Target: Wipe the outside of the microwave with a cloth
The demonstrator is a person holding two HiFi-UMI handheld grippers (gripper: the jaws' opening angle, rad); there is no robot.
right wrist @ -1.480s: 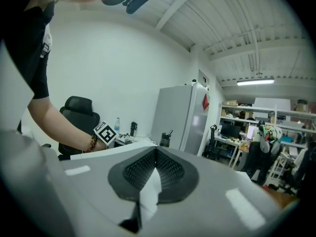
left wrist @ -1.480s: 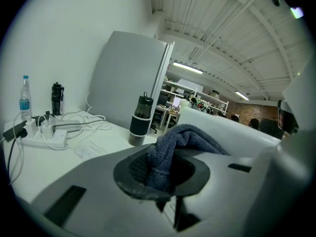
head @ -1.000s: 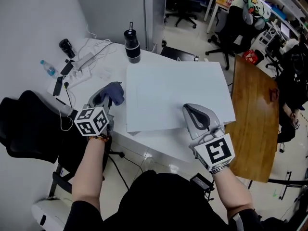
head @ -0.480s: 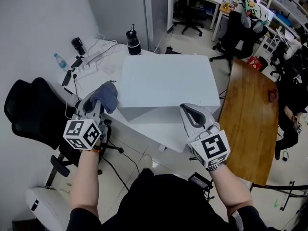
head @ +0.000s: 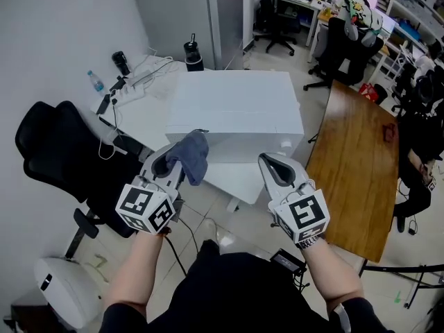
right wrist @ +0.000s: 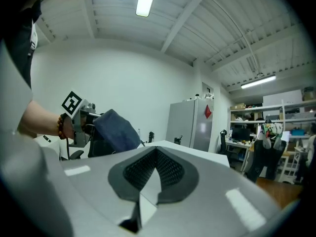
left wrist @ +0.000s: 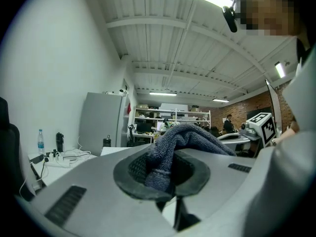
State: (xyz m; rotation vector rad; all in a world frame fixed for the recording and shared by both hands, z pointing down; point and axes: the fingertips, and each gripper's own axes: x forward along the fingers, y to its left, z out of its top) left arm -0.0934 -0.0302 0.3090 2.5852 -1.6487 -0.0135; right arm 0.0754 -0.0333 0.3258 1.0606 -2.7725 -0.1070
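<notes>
Microwave (head: 236, 106) sits white and boxy on the white bench (head: 239, 182). It fills the right-hand stretch, with its front face turned to the near edge.

Over to the left claw (head: 179, 164): the jaws are clamped tight on a blue-grey cloth (head: 192, 155). The left gripper view shows the fabric bunched between the pads (left wrist: 195, 174) and spilling out over the top. That cloth hangs off the bench's near edge, just beside the microwave's front left corner. Whether it touches the casing, I can't tell from here.

On the other side, the right claw (head: 272, 164) is level in front of the near edge, by the microwave's front right corner. Its jaws are pressed together with nothing between them, which is plain in the right gripper view (right wrist: 155, 169). That same view catches the cloth (right wrist: 116, 130) off to the side in the other claw.

At the bench's far left corner lie a tangle of white cables (head: 142, 78) and a small water bottle (head: 96, 82). A dark flask (head: 193, 53) stands on the far edge. A black chair (head: 62, 151) is parked at the left edge.
</notes>
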